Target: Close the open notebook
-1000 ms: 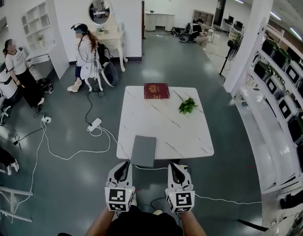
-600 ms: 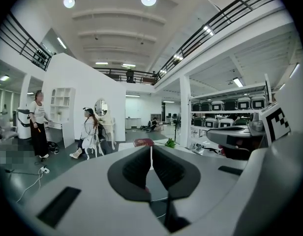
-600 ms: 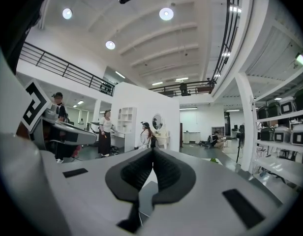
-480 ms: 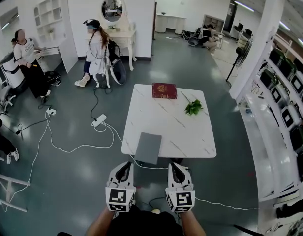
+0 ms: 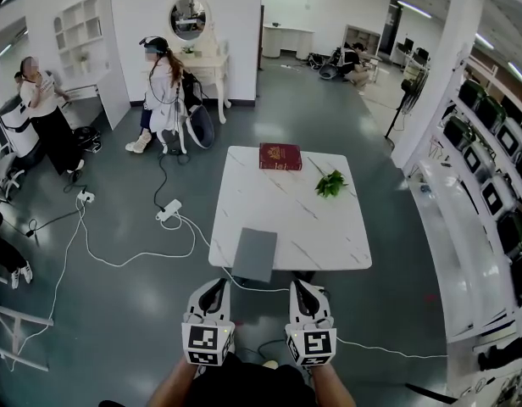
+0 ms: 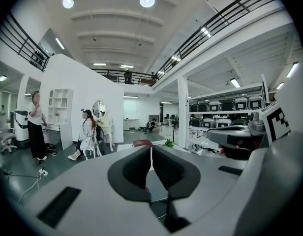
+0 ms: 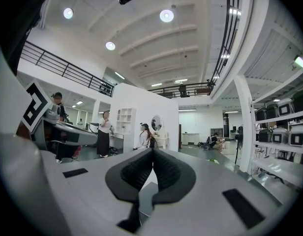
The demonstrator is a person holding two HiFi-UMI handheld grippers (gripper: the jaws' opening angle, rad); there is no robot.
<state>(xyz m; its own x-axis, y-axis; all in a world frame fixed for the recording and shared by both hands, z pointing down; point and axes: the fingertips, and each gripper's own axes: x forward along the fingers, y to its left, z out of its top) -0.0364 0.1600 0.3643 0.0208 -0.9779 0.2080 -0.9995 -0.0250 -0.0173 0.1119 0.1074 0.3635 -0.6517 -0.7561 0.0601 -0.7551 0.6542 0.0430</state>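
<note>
On the near edge of the table lies the grey notebook, partly overhanging. It looks light, with a stiff but bendable cover; best taken at a free edge. The left gripper and right gripper are pressed together, empty, well short of it. Whether it lies open is hard to tell.

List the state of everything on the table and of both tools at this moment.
Grey notebook: closed, flat, overhanging the near edge of the table.
Red book: closed, flat at the far edge.
Green sprig: lying on the tabletop, right of centre.
Left tool: jaws together, empty, short of the table.
Right tool: jaws together, empty, short of the table.
</note>
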